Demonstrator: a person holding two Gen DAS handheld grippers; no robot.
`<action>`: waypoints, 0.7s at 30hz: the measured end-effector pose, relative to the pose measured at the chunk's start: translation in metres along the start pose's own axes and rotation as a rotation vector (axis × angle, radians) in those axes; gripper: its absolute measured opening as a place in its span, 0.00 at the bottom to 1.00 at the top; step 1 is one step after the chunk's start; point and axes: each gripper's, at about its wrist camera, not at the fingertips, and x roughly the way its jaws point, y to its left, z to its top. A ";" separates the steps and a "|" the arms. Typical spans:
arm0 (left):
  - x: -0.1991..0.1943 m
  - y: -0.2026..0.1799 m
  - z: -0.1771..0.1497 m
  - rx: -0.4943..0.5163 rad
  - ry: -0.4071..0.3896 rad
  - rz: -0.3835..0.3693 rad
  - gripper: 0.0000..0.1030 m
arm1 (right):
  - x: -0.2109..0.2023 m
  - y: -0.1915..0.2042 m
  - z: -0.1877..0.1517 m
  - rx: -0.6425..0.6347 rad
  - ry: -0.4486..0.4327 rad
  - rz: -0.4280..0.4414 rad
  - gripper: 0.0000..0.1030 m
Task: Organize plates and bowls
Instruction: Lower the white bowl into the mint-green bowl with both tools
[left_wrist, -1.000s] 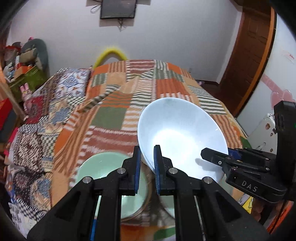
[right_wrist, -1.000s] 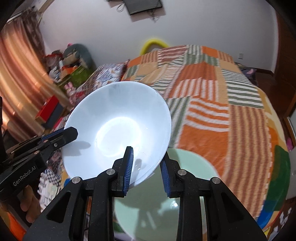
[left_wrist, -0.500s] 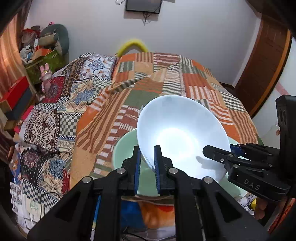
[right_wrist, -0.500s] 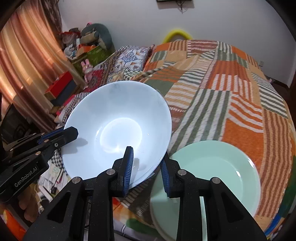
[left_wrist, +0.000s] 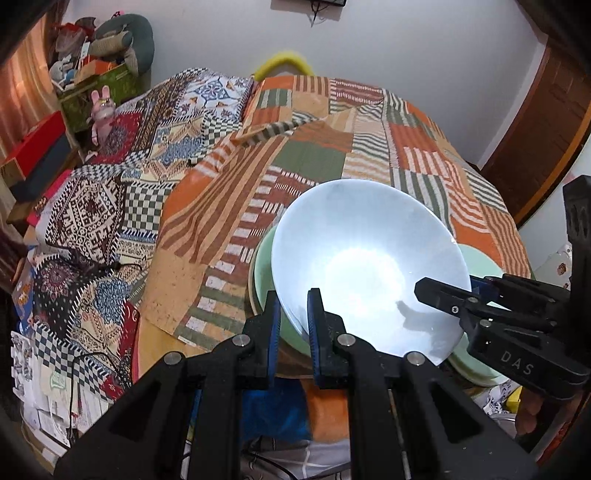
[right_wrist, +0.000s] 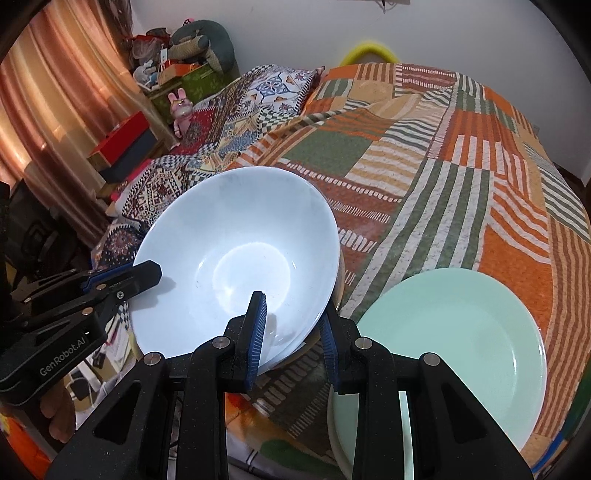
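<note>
A large white bowl (left_wrist: 365, 273) is held in the air by both grippers, tilted. My left gripper (left_wrist: 292, 321) is shut on its near rim; it shows at the left in the right wrist view (right_wrist: 122, 280). My right gripper (right_wrist: 293, 332) is shut on the opposite rim of the bowl (right_wrist: 236, 258); it shows at the right in the left wrist view (left_wrist: 458, 295). A pale green plate (right_wrist: 454, 350) lies on the bed's near edge, below and right of the bowl. Its rim (left_wrist: 263, 273) peeks out under the bowl in the left wrist view.
The bed is covered by a striped patchwork quilt (right_wrist: 424, 177) and a patterned blanket (left_wrist: 122, 192). Boxes and soft toys (left_wrist: 92, 74) are piled by the curtain at left. A wooden door (left_wrist: 546, 122) stands at right. Papers and cables (left_wrist: 48, 369) lie on the floor.
Both grippers have carried the bowl leftward, off the green plate. The plate now lies to the right of the bowl instead of under it.
</note>
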 end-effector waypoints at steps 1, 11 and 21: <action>0.001 0.000 -0.001 0.000 0.002 0.001 0.13 | 0.001 0.001 0.000 -0.002 0.004 -0.002 0.25; 0.015 0.004 -0.005 0.000 0.026 0.021 0.13 | 0.012 0.003 -0.002 -0.007 0.030 -0.007 0.25; 0.023 0.005 -0.007 0.001 0.035 0.037 0.13 | 0.018 0.001 -0.001 -0.007 0.042 -0.003 0.25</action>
